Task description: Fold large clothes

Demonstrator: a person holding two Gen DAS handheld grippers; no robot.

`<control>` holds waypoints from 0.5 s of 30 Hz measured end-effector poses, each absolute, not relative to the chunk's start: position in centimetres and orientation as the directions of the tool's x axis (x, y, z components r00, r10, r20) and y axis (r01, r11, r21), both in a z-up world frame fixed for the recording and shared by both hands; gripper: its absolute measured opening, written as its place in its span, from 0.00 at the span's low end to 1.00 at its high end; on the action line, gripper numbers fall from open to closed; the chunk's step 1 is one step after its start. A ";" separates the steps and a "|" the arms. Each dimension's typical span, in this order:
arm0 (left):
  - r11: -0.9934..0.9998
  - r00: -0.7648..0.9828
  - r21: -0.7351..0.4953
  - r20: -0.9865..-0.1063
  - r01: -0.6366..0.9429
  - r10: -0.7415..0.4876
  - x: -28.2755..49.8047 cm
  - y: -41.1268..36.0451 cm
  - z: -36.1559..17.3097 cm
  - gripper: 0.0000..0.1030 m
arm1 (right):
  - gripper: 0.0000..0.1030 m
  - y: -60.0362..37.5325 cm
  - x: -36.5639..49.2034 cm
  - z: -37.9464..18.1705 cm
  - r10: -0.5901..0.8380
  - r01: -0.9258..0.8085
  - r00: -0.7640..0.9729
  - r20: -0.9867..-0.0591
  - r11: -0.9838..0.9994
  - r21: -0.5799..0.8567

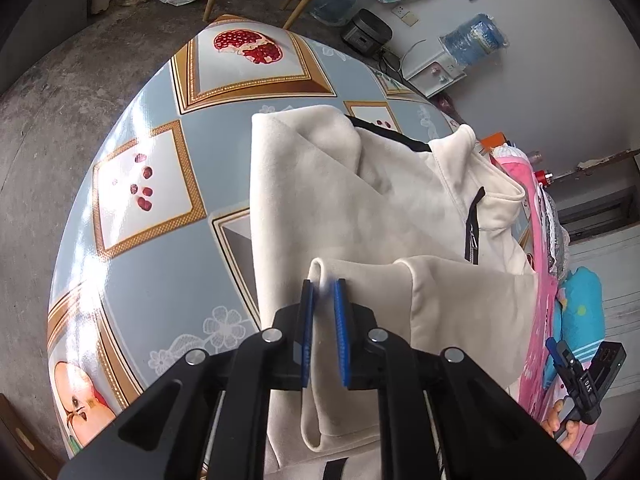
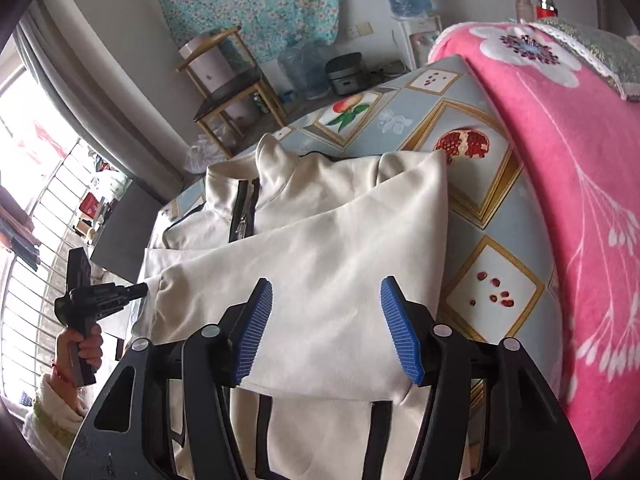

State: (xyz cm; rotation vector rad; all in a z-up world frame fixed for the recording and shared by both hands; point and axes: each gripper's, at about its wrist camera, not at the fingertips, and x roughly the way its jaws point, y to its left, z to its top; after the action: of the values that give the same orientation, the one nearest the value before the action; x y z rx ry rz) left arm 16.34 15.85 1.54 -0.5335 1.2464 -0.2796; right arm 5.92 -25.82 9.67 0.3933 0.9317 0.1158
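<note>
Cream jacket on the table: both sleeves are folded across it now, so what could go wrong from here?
1. The left hand-held gripper has its jaws barely apart around the sleeve cuff; pulling away could drag it and undo the fold.
2. The jacket lies close beside the pink blanket; the next fold might snag it.
3. The right hand-held gripper is open and holds nothing, so that sleeve may slide.

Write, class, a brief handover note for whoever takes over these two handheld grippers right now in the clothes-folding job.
Left gripper: jaws slightly apart around the sleeve cuff; whether the pads press it is unclear.
Right gripper: open, nothing held, above the folded sleeve.
The cream jacket lies on the table, collar away from the grippers, beside a pink blanket.
Done: both sleeves folded across the body.
Left: probably release the cuff, then fold the body.
</note>
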 end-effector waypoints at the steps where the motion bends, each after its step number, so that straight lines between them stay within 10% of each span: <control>1: 0.846 0.298 -0.525 -0.825 -0.092 -0.480 16.2 15.9 1.5 0.18 | 0.65 -25.6 5.8 9.7 0.274 0.064 0.596 -0.755 0.921 0.384; 12: 0.898 0.282 -0.434 -0.873 -0.079 -0.397 15.1 14.4 1.6 0.23 | 0.68 -24.4 5.2 8.8 0.304 0.043 0.583 -0.753 0.915 0.402; 15: 0.931 0.310 -0.362 -0.890 -0.035 -0.334 14.9 13.6 2.0 0.07 | 0.68 -24.4 5.0 8.6 0.295 0.052 0.586 -0.755 0.916 0.398</control>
State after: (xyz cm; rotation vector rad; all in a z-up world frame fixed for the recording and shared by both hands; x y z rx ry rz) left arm 14.92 13.64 2.01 -0.3426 1.2463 -0.2024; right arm 5.01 -24.44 8.58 0.4031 0.9409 0.1463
